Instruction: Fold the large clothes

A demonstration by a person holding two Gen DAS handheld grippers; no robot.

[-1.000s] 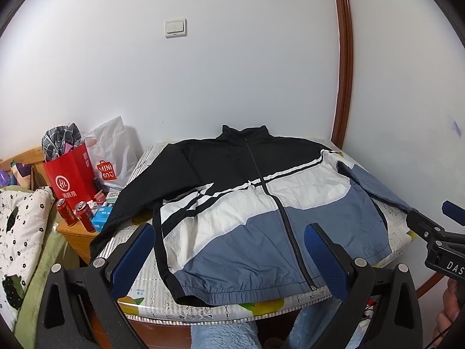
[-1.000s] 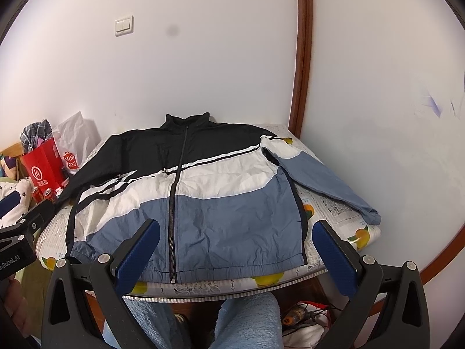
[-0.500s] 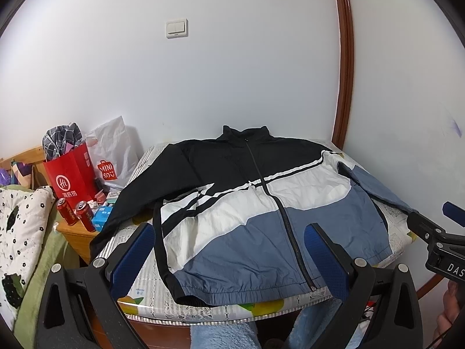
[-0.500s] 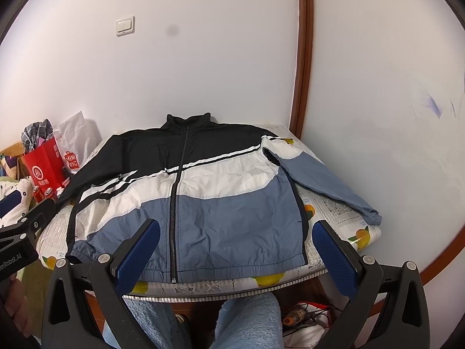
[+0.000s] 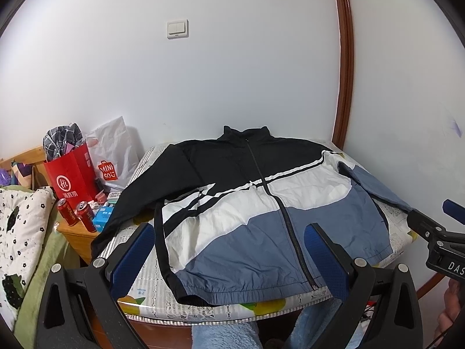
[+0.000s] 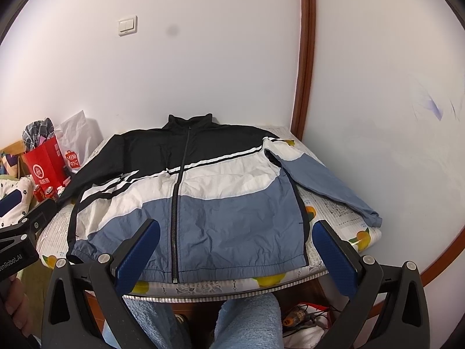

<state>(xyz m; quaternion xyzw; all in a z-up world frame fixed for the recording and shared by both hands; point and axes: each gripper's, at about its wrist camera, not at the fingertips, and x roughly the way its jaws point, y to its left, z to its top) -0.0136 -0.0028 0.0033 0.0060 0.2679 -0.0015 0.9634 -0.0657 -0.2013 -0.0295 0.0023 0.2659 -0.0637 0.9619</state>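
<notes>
A zipped jacket (image 5: 255, 200), black on top, white in the middle and blue below, lies flat and face up on a small table (image 5: 157, 279) covered with a fruit-print cloth. It also shows in the right wrist view (image 6: 209, 192), its right sleeve stretched to the table's right edge. My left gripper (image 5: 229, 247) is open and empty, held above the near hem. My right gripper (image 6: 235, 247) is open and empty, also held short of the hem.
A red paper bag (image 5: 74, 174), a white Miniso bag (image 5: 112, 157), red cans (image 5: 78, 212) and a blue box stand on a low wooden stand at the left. White walls enclose the table's back and right. My knees in blue fleece (image 6: 247, 320) are below the table's front edge.
</notes>
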